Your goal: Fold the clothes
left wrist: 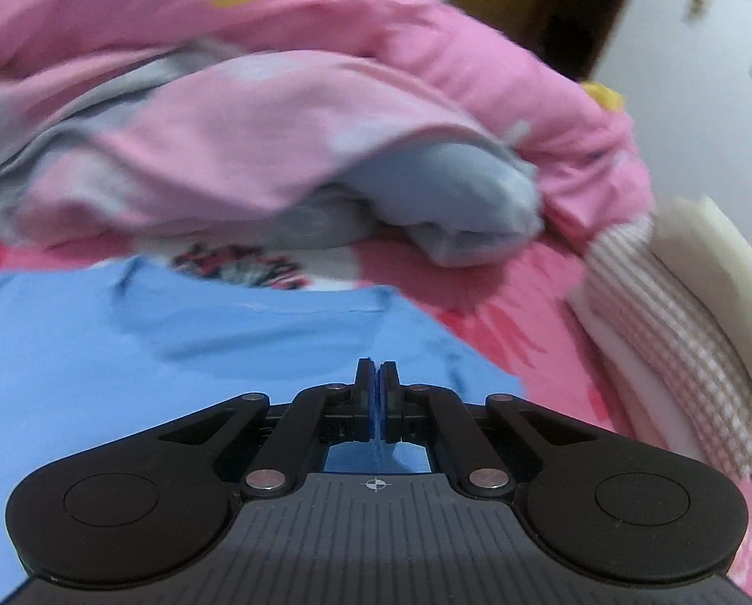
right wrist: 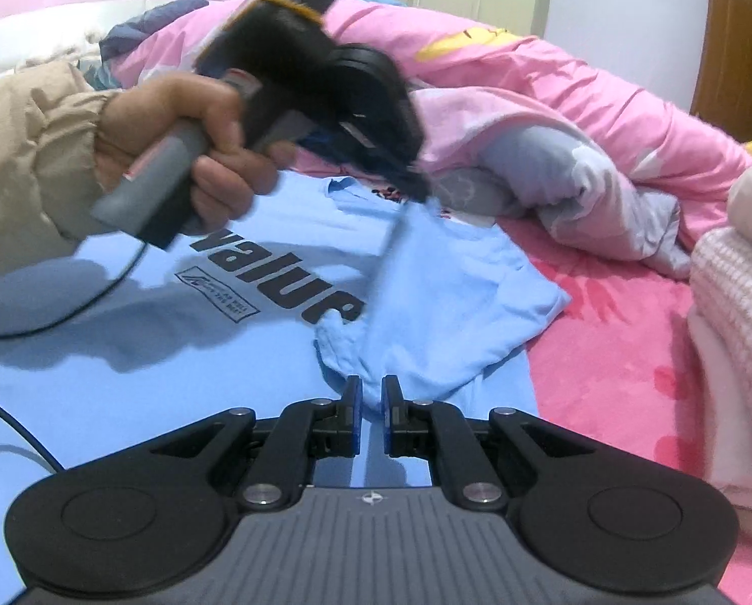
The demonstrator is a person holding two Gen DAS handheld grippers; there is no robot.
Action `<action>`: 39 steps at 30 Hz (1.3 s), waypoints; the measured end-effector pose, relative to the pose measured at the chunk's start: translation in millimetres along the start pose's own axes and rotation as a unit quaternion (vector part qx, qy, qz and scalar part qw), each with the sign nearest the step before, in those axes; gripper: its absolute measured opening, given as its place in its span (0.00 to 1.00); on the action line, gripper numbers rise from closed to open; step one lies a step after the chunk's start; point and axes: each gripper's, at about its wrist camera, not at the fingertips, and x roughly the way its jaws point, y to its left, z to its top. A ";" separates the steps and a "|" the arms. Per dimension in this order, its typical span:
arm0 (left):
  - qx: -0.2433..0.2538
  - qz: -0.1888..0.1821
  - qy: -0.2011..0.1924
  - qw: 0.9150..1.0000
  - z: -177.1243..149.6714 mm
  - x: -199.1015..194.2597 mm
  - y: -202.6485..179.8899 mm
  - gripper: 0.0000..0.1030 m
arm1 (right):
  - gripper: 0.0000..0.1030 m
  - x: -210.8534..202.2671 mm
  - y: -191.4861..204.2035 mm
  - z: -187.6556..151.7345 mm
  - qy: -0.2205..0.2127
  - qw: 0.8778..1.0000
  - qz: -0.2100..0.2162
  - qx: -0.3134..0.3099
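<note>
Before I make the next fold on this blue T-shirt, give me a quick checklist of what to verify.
1. Right tongs gripping the T-shirt: ok, cloth sits between them.
2. Left tongs closed: ok; cloth caught in them: cannot tell.
3. Side flap laid over the shirt's front: ok.
4. Flap smooth: not ok, bunched near its lower edge.
5. Cable off the shirt: not ok, it lies across it.
6. Duvet clear of the collar: ok.
</note>
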 end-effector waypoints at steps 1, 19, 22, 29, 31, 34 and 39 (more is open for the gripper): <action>-0.014 0.004 0.004 1.000 0.3 -1.9 8.6 0.00 | 0.07 -0.3 1.7 0.4 0.001 1.000 -0.003 -0.006; -0.078 -0.021 0.032 0.996 -19.7 14.5 51.7 0.00 | 0.31 13.8 69.4 19.4 -0.042 0.988 -0.035 -0.146; -0.079 -0.027 0.031 0.996 -22.4 20.0 51.7 0.00 | 0.19 27.4 67.2 23.6 -0.036 0.987 -0.050 -0.151; -0.094 -0.029 0.030 0.995 -23.2 23.9 54.1 0.00 | 0.05 53.8 60.1 21.0 0.009 0.983 -0.052 -0.176; -0.101 -0.031 0.030 0.994 -20.6 20.3 53.8 0.00 | 0.04 44.0 55.4 24.5 -0.013 0.984 -0.061 -0.167; -0.108 -0.040 0.022 0.993 -15.0 8.1 52.9 0.00 | 0.04 9.2 32.6 36.1 -0.063 0.992 -0.049 -0.103; -0.101 -0.030 -0.001 0.994 -16.0 -19.5 53.6 0.00 | 0.05 -16.7 11.0 27.0 -0.090 0.995 0.003 -0.039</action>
